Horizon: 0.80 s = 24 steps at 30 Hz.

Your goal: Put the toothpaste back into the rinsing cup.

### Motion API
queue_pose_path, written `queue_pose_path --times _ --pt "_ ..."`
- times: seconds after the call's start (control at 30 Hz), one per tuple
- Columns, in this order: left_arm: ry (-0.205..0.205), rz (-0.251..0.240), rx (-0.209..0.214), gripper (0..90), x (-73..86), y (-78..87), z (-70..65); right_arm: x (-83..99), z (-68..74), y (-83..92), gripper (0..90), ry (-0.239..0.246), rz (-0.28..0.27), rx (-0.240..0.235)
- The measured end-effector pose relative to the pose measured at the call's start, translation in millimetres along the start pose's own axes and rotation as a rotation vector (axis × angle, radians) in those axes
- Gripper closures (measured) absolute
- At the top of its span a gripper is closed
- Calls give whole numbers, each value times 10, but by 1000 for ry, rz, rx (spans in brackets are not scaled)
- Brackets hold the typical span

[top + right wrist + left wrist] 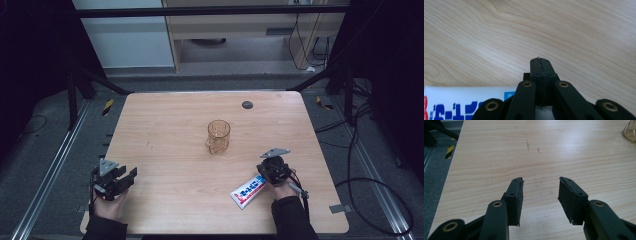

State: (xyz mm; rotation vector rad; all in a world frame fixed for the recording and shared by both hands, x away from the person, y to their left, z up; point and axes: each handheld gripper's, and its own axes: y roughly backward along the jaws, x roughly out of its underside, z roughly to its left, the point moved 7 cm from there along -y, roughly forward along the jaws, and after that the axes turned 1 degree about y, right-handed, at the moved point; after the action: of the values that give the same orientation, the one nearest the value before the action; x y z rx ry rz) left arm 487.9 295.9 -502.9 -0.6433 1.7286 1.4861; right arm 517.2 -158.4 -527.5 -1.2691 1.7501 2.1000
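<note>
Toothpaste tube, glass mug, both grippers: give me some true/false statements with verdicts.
1. The toothpaste tube lies flat on the table. True.
2. The glass mug lies on its side. False: it stands upright.
3. The right gripper has its jaws shut together with nothing between them. True.
4. The left gripper holds the mug. False: its jaws stand apart over bare table.
5. The mug stands on the tube. False: they are apart.

tube [461, 100]: cut off by the right gripper view's left and bottom edges; its far end hidden under the jaws; print too partial to read
glass [630, 131]: cut off at the left gripper view's right edge
dark disc [247, 104]: too small to identify
</note>
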Motion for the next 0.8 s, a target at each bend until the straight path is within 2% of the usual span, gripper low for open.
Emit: queue_pose_path --times 0.5,0.8 --pt "-2 2 -2 525 5 -2 -3 179 -79 205 900 -12 12 1" --pt "-7 3 -1 523 6 -2 -11 286 -62 294 900 -15 28 -22"
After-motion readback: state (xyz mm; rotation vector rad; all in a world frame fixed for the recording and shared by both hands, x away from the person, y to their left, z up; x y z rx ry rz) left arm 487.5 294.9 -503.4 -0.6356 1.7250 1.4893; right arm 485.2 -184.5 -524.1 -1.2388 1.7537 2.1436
